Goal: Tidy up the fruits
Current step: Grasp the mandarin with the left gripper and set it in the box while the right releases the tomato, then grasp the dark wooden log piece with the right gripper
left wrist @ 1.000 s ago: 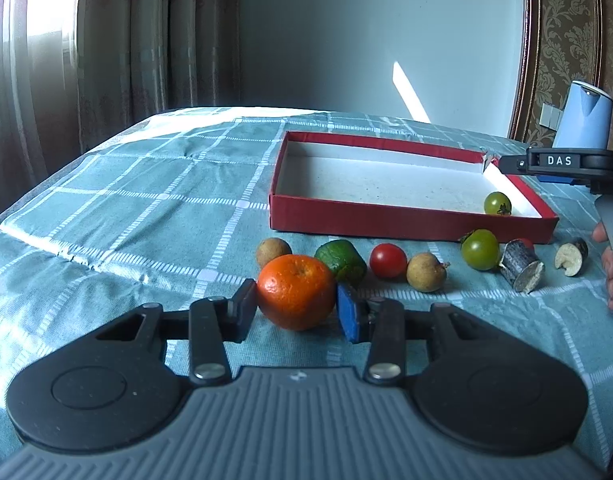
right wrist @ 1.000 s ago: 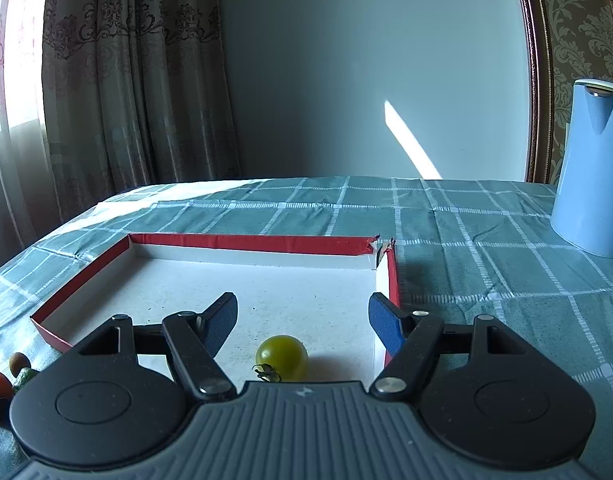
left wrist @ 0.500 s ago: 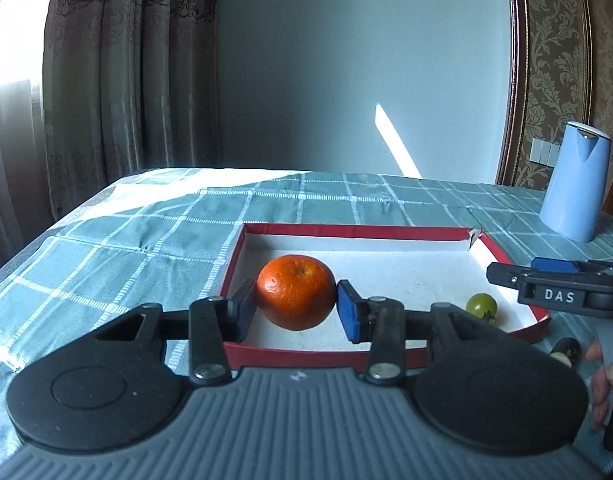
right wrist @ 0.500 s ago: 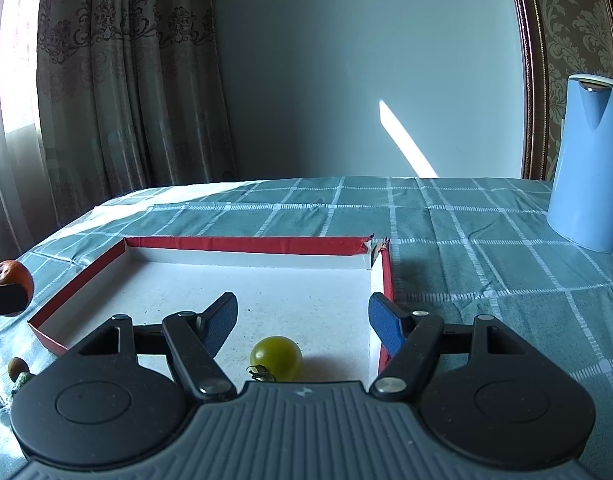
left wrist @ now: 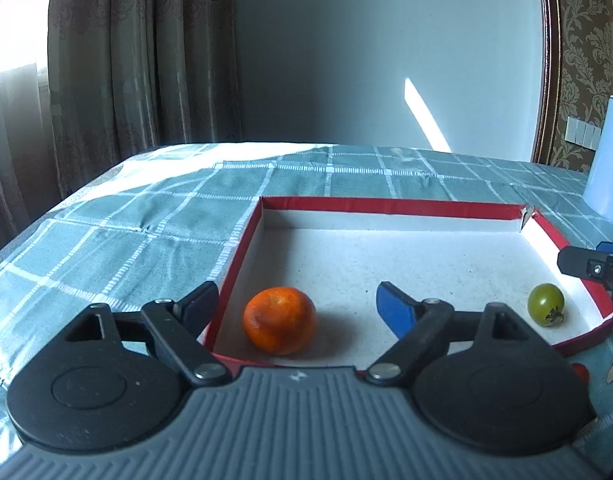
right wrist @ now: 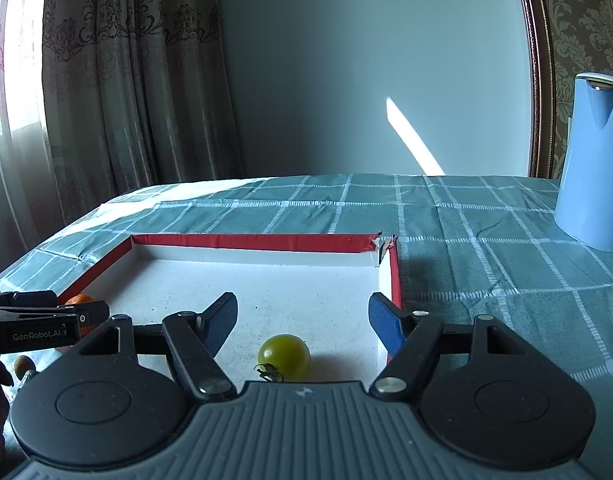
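Checked tablecloth (left wrist: 126, 216) spreads out beyond both grippers. Red-rimmed box (left wrist: 386, 204) lies right ahead of the left gripper (left wrist: 296, 304), whose jaws have just been opening, wide apart, the orange (left wrist: 280, 320) sitting free between them. Right gripper (right wrist: 302, 320) stands open over the green tomato (right wrist: 284, 356).

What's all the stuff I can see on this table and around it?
Mandarin: one, orange, inside the tray, near-left corner.
Tomato: one, green, inside the tray, near-right.
Tray: one, red rim, white floor, on the tablecloth.
Tablecloth: one, teal check, covers the table.
Jug: one, light blue, far right.
Small fruits: partly hidden, outside the tray's left side.
Curtains: brownish, left.
Left gripper: jaws just opened, mandarin released.
Right gripper: open, above the tomato.
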A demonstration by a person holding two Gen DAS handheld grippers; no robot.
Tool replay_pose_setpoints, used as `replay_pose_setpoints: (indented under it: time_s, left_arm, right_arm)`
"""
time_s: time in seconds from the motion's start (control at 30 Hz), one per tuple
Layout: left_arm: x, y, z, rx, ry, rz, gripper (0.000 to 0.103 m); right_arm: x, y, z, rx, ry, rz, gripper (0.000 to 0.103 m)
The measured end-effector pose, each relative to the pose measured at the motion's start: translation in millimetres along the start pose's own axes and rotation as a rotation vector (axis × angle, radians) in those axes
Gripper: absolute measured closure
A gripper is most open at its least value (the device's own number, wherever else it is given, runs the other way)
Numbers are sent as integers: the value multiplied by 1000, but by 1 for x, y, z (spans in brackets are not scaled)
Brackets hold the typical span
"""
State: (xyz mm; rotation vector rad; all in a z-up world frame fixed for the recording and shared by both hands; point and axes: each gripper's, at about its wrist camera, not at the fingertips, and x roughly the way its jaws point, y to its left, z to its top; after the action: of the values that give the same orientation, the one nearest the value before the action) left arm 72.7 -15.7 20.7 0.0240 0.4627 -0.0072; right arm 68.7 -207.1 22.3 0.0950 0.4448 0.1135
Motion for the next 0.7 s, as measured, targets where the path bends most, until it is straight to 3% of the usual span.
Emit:
replay_pose_setpoints:
  time_s: [0.2, 0.4, 0.6, 0.7]
  left_arm:
    - [-45, 3, -17, -18, -54, -47, 0]
    - [-79, 19, -43, -28, -111, -71, 0]
    - [-79, 27, -52, -28, -71, -114, 0]
    - [-78, 28, -53, -36, -68, -129, 0]
  right_arm:
    - [-5, -5, -3, 22, -27, 0, 31]
    - [-28, -10, -17, 50, -50, 23, 31]
    - [-58, -4, -51, 43, 19, 44, 31]
    - [-74, 7, -60, -1, 13, 30, 30]
